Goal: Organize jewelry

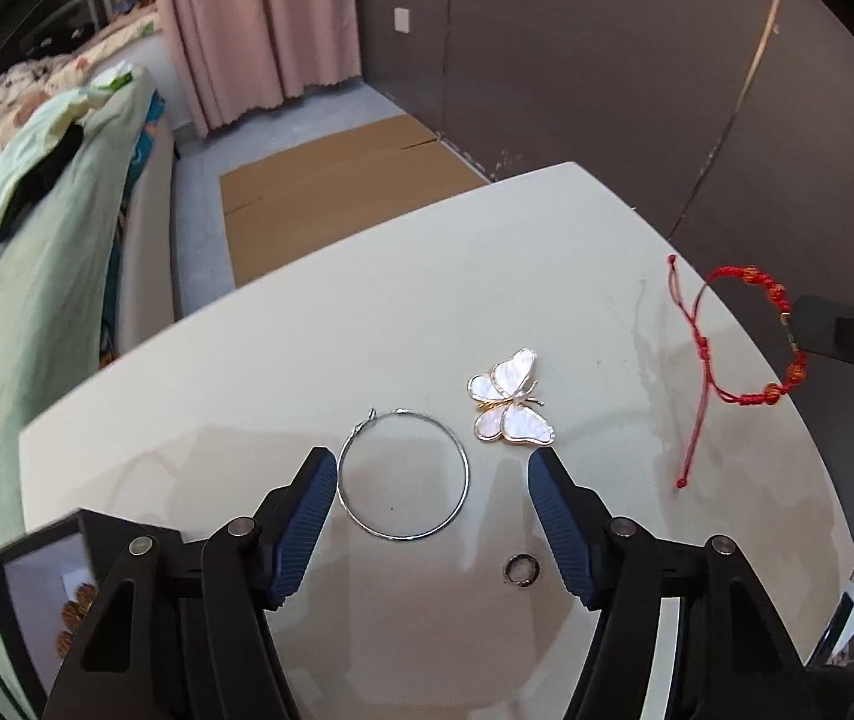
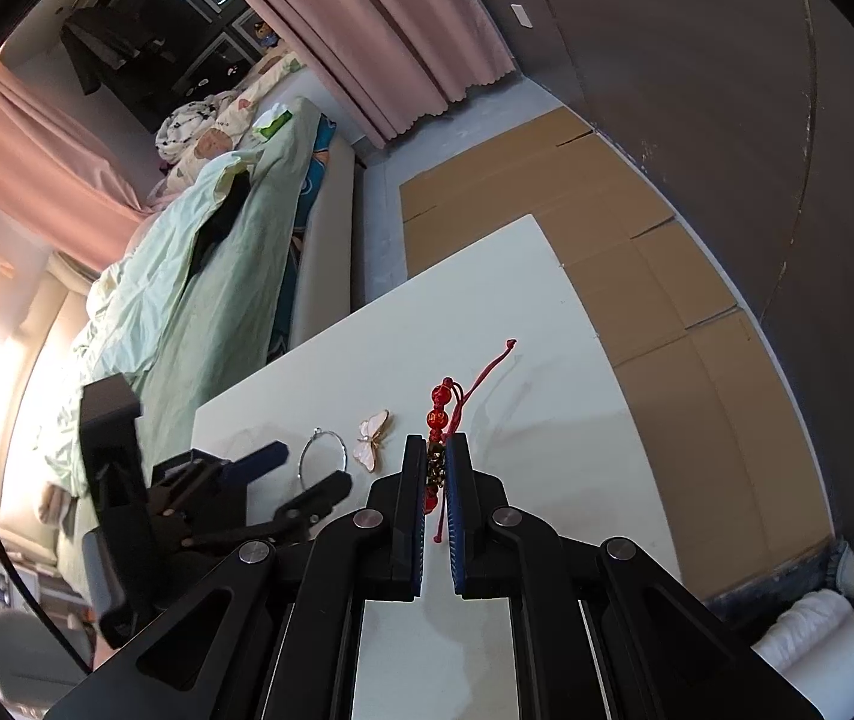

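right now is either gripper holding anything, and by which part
The right gripper is shut on the red bracelet, pinching its beaded section. The left gripper is open and holds nothing.

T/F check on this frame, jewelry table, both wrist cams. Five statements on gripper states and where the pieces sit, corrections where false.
1. The right gripper is shut on the red beaded bracelet. True.
2. The left gripper is shut on the silver hoop. False: it is open, and the hoop lies on the table between its fingers.
3. The butterfly brooch lies on the table, held by neither gripper. True.
4. The small ring sits inside the hoop. False: it lies outside, nearer the camera.
5. The bracelet lies flat on the table. False: it hangs lifted from the right gripper.
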